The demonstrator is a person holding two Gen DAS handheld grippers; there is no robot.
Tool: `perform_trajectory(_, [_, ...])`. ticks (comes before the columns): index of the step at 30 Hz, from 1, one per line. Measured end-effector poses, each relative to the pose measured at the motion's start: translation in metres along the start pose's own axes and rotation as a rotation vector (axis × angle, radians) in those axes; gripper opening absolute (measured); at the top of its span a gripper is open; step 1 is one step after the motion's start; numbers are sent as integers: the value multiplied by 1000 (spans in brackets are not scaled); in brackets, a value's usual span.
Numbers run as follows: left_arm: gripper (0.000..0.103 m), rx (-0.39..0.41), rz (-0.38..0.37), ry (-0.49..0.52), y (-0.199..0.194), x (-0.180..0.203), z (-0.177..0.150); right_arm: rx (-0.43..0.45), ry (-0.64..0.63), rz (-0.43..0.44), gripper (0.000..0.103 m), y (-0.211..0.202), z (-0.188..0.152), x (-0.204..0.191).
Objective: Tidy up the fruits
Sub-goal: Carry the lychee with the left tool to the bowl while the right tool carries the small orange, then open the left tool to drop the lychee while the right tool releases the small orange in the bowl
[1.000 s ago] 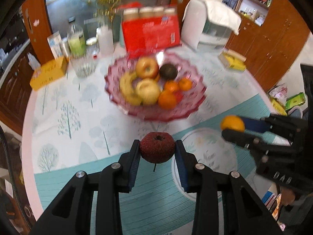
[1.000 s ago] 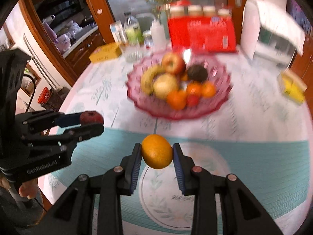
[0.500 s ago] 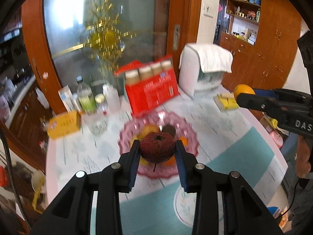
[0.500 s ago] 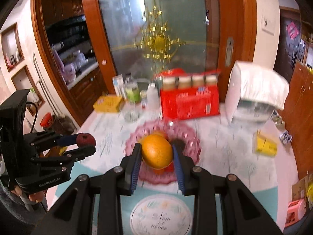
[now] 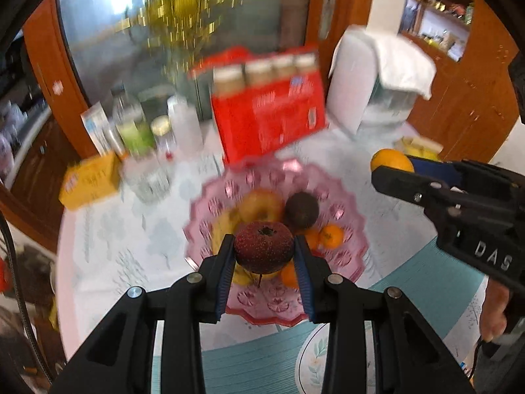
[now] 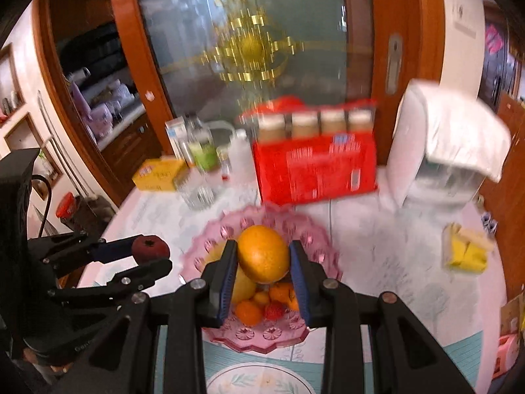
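Fruit bowl [image 5: 344,197] nearer, larger.

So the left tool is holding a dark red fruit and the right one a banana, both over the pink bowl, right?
Not quite. The right tool holds an orange, not a banana, as the right wrist view shows. The left tool does hold the dark red fruit over the pink bowl.

A round table covered with a pale cloth printed with trees [image 6: 393,239] fills the foreground, with a teal striped mat [image 5: 262,361] near its front edge. At the back stands a red cardboard carton of lidded jars [image 6: 315,167], beside a white appliance draped with a white cloth [image 6: 449,151]. To the left are a yellow box [image 6: 160,174], a clear glass tumbler [image 6: 197,193] and several plastic bottles [image 6: 203,151]. Behind is a frosted glass door with a gold ornament [image 6: 249,46].
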State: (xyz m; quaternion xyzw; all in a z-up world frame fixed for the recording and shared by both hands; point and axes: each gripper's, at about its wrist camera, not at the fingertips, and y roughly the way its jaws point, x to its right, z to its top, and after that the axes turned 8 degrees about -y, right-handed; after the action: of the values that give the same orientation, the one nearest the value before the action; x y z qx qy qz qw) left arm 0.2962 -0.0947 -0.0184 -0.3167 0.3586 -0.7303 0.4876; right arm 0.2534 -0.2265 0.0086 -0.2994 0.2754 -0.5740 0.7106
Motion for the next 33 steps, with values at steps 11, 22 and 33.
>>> perform_trajectory(11, [34, -185, 14, -71, 108, -11, -34, -196, 52, 65, 32, 114, -50, 10])
perform_trajectory(22, [72, -170, 55, -86, 124, -18, -37, -217, 32, 54, 33, 142, -46, 4])
perform_trajectory(33, [78, -128, 90, -128, 102, -27, -42, -166, 62, 45, 44, 122, -47, 9])
